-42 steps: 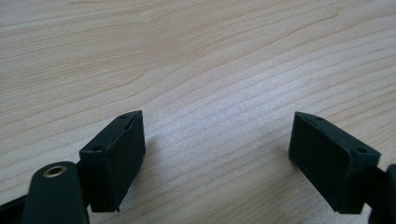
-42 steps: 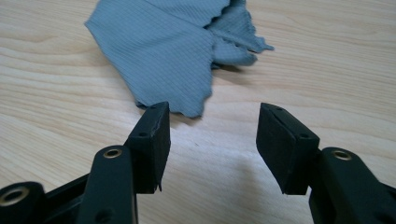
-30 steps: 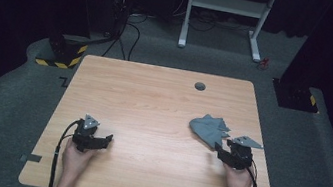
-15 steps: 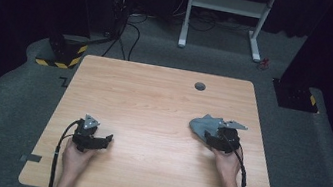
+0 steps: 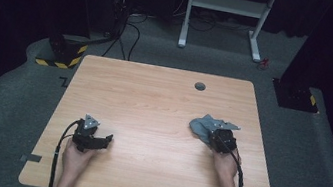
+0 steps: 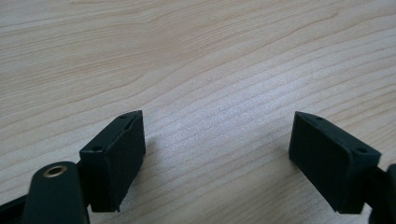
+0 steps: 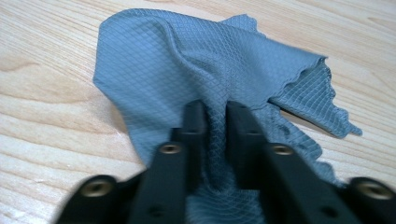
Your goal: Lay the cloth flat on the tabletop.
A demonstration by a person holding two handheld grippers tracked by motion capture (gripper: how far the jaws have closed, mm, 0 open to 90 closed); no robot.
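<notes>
The pale wood-grain worktop [image 5: 153, 101] carries your crumpled grey-blue waffle-weave cloth [image 7: 187, 65] near its right edge. It looks light, soft and floppy, so it will drape and trail; a raised fold is the place to pinch. Your right tongs [image 7: 215, 116] have just been closing, and their jaws now pinch a ridge of that fabric. Your left tongs [image 6: 217, 140] rest wide apart over bare wood.
</notes>
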